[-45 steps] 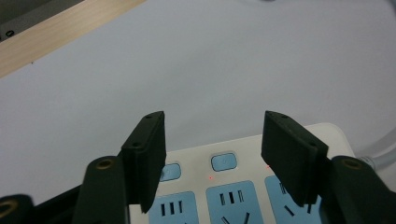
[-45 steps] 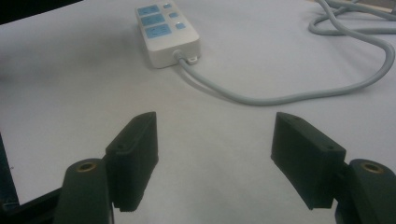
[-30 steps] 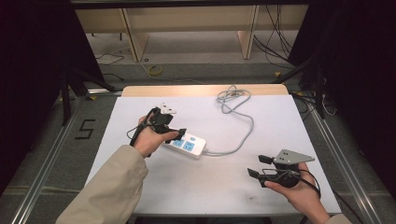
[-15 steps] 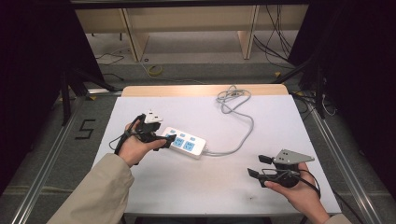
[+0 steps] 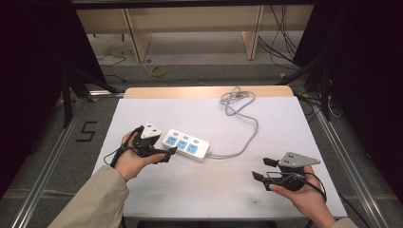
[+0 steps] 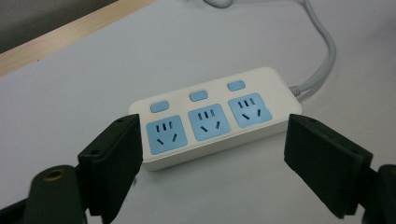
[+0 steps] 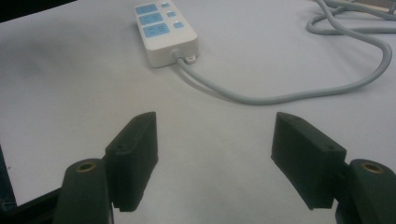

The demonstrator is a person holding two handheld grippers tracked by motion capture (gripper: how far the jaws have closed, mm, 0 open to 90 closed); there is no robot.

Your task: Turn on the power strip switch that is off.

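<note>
Left hand-held gripper (image 5: 167, 154) sits just beside the near-left end of the power strip (image 5: 186, 144), its jaws spread wide with nothing between the pads; they have just been opening. In the left gripper view the power strip (image 6: 212, 114) lies straight ahead of the jaws, just beyond their tips, its long axis running crosswise between them. It rests flat near the middle of the worktop (image 5: 214, 185), apart from both grippers. The right hand-held gripper (image 5: 260, 169) hovers open and empty well away toward the near-right corner, so the left is clearly the nearer. The strip is a smooth white plastic slab with rounded corners, three pale-blue socket faces and three small blue switches. A grey rubbery cable (image 5: 247, 142) leaves its far-right end and curls into loops near the worktop's far edge. The worktop is matte white.
</note>
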